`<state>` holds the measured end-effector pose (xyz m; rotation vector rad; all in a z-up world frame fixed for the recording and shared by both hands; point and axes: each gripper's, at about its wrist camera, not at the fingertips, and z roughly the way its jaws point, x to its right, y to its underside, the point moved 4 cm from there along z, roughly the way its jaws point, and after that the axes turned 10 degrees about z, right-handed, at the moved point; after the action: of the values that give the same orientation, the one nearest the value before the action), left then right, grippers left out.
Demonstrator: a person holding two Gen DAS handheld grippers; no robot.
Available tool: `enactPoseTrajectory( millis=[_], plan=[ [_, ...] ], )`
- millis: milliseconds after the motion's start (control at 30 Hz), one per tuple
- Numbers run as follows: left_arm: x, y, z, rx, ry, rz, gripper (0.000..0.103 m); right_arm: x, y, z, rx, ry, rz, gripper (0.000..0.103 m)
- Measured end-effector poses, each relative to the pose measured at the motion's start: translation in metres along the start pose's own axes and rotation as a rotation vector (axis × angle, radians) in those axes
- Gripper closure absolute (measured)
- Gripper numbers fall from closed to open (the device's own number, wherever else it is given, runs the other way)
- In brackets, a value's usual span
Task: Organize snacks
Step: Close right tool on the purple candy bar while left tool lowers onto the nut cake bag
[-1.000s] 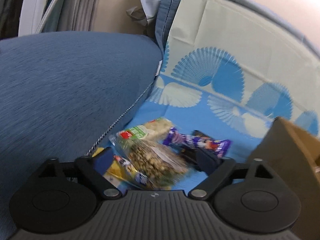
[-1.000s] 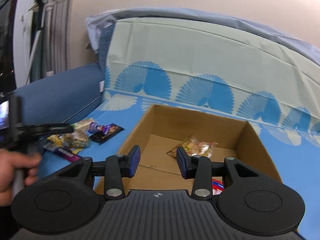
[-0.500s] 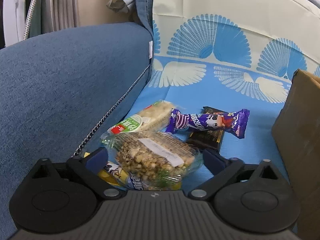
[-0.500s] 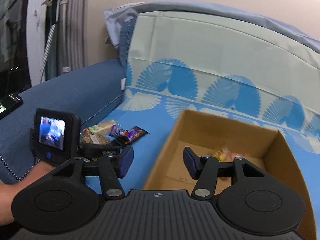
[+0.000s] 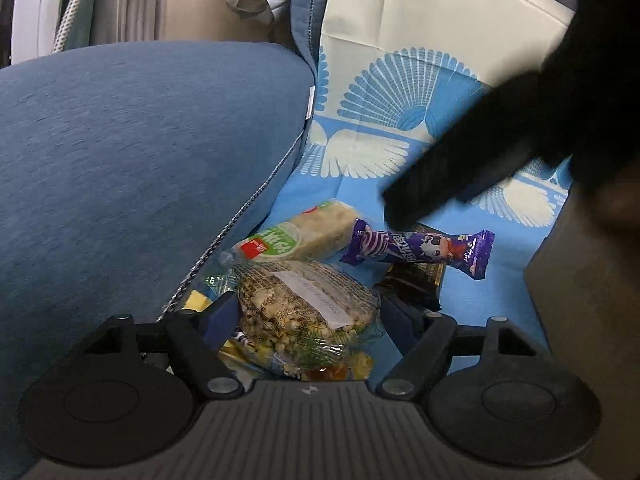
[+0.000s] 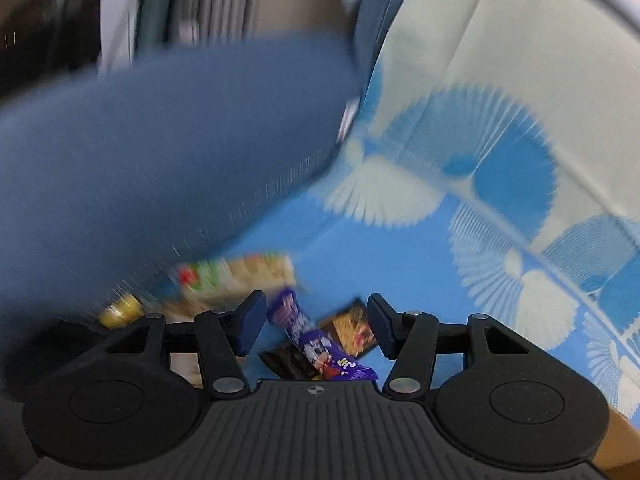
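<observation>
Our blue sofa carries the snacks on its patterned cover, beside the box. Our left gripper straddles the nut bag, jaws open; we should close gently (the film crushes easily). Our right gripper hangs open over the purple bar.

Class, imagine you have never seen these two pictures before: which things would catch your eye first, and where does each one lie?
First comes the clear packet of nut brittle, lying between the open fingers of the left gripper on top of the snack heap. Next, the purple candy bar stands out beyond it on the blue fan-patterned sheet, with the green-labelled rice bar beside the blue cushion. The right gripper hangs open over that purple bar in a blurred view.
</observation>
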<state>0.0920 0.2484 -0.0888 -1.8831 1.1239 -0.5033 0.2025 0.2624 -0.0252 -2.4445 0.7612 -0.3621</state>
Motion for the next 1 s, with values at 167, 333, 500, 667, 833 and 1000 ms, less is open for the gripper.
enactPoseTrajectory(
  millis=[167,333,500,667,833,1000],
  plan=[
    [-0.005,0.0,-0.004,0.002,0.043,-0.029,0.022,0.002,0.02,0.039,-0.167,0.001,-0.022,0.072],
    [-0.008,0.0,-0.004,0.005,0.073,-0.048,0.022,-0.001,0.026,0.014,-0.132,-0.031,-0.002,0.086],
    [-0.013,0.0,-0.01,0.012,0.109,-0.065,0.023,0.0,0.031,-0.052,-0.025,-0.028,0.023,0.086],
    [-0.015,0.001,-0.031,0.02,0.177,-0.068,0.024,-0.003,0.06,-0.139,0.103,-0.012,0.083,0.086],
    [-0.02,0.005,-0.061,-0.012,0.275,-0.072,0.032,-0.021,0.112,-0.204,0.192,-0.024,0.095,0.085],
    [-0.036,0.018,-0.08,-0.104,0.324,-0.086,0.033,-0.031,0.162,-0.216,0.203,-0.077,0.246,0.085]
  ],
)
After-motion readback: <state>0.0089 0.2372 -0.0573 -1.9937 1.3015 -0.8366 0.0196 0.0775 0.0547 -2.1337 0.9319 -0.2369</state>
